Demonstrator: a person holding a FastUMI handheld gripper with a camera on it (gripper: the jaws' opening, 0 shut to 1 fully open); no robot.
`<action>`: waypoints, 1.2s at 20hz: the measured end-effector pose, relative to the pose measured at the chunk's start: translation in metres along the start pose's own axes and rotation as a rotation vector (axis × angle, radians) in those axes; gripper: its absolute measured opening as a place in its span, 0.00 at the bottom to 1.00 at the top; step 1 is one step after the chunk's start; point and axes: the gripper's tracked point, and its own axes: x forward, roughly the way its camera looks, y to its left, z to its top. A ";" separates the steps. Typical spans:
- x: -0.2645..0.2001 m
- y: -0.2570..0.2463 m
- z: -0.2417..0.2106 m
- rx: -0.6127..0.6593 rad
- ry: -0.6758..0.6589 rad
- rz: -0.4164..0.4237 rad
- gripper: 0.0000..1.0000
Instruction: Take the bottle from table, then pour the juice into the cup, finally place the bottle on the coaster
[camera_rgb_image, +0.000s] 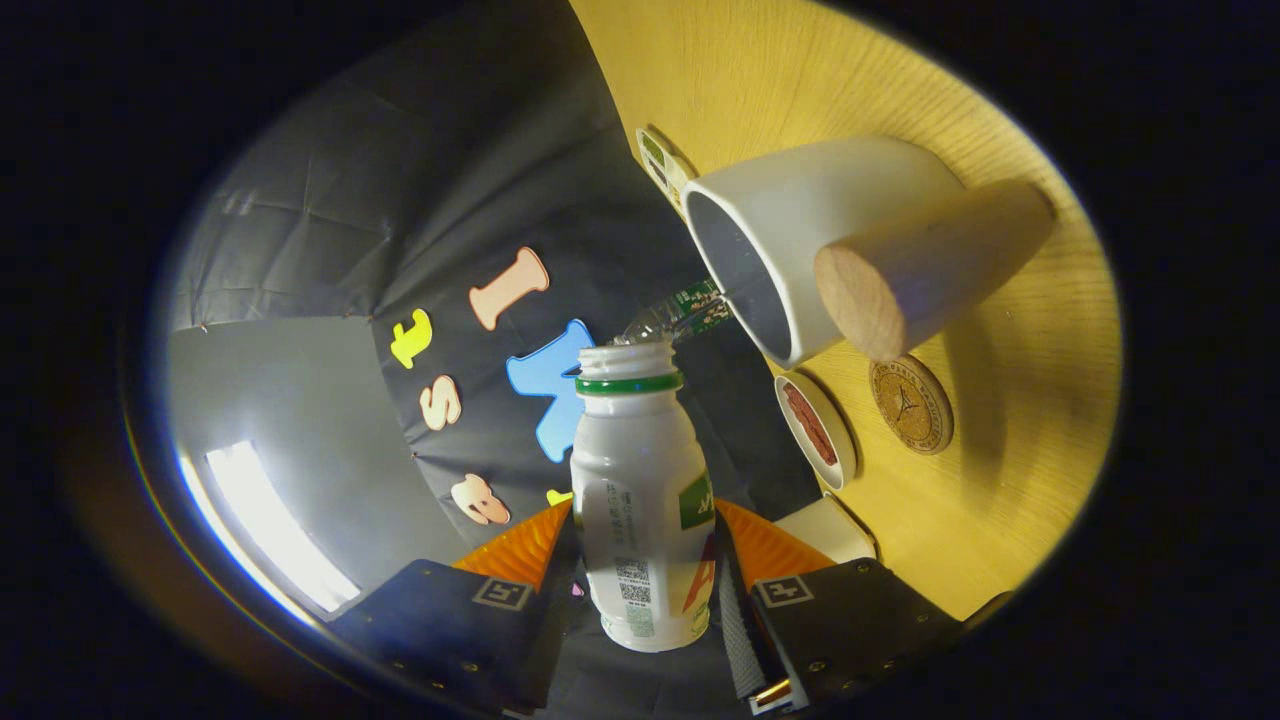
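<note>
While the view is rolled sideways, the gripper (645, 590) clamps the white bottle (640, 480) between both fingers, uncapped mouth pointing ahead. Beyond it to the right, the white cup (800, 230) stands on the wooden table (1000, 480), handle toward camera. Nearer the fingers lies the round coaster (911, 404).

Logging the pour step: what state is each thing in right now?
bottle: uncapped, held between the fingers, tipped toward the cup
gripper: shut on the bottle
cup: mouth facing the bottle's opening; contents can't be told
coaster: bare, on the table
</note>
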 end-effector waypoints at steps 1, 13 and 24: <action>0.001 0.000 0.000 0.010 -0.006 -0.002 0.66; -0.001 0.003 0.005 0.086 -0.050 -0.021 0.66; 0.001 0.009 0.009 0.169 -0.103 -0.015 0.66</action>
